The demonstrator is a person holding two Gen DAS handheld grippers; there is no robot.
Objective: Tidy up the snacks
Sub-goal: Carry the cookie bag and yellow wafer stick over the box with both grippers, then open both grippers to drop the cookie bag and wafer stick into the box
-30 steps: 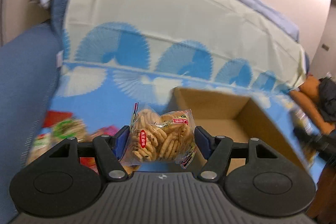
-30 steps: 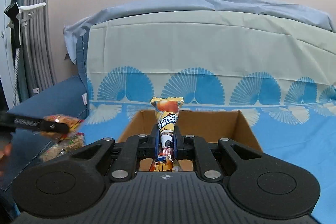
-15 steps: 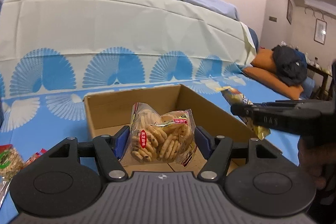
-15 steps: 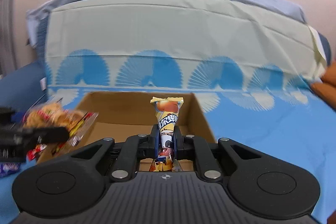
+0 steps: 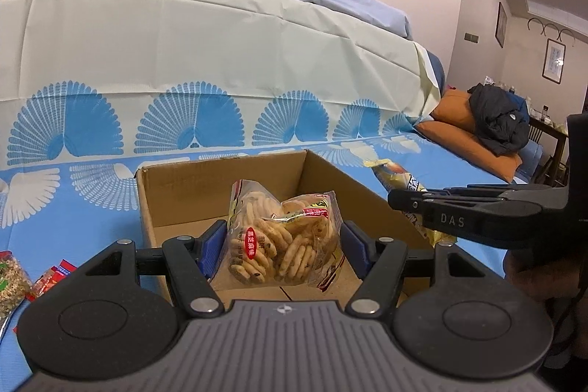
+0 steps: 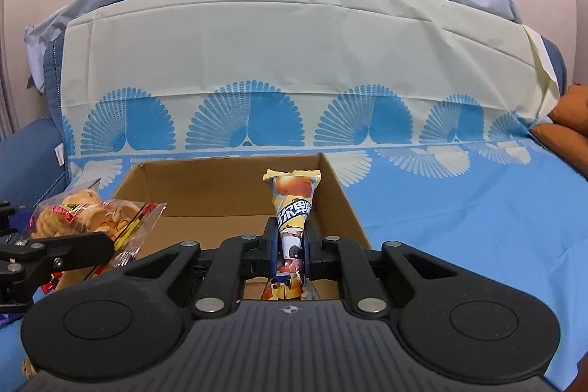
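Observation:
My left gripper is shut on a clear bag of small biscuits and holds it over the open cardboard box. My right gripper is shut on a yellow cone-shaped snack pack, also above the box, near its right wall. In the left wrist view the right gripper reaches in from the right with the cone pack in it. From the right wrist view, the left gripper shows at the left edge with the biscuit bag. What I can see of the box floor is bare.
The box stands on a blue cloth with white fan patterns over a sofa. More snack packs lie on the cloth left of the box. An orange cushion with dark clothing on it sits far right.
Both grippers swung over the box while keeping their packs. The left view turned right from the snack pile to the box; each gripper now appears in the other's view.

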